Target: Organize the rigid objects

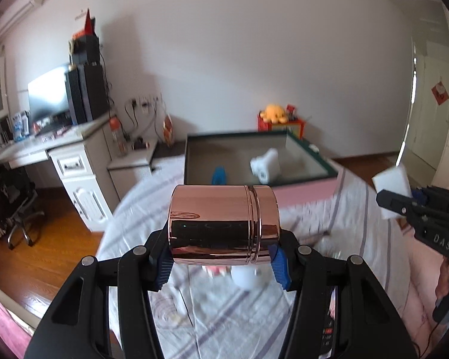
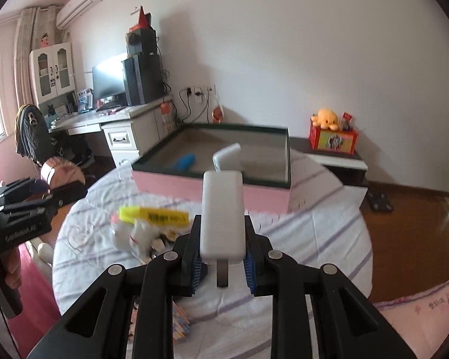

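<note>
Closest to our L cam: left gripper (image 1: 223,257), blue pads clamped on a rose-gold metal tin (image 1: 223,223), held sideways above the striped bedsheet (image 1: 338,209). R cam: right gripper (image 2: 223,264) nearly closed, pinching a white power bank (image 2: 223,214) standing upright btw the pads. Ahead on the bed we see a pink box (image 2: 212,187) w/ dark rim, holding a blue item (image 2: 184,161) and a white item (image 2: 227,157). Yellow highlighter (image 2: 154,214) lies on the sheet, near the box.

Both wrist views face the pink box (image 1: 306,187) closely.
</note>
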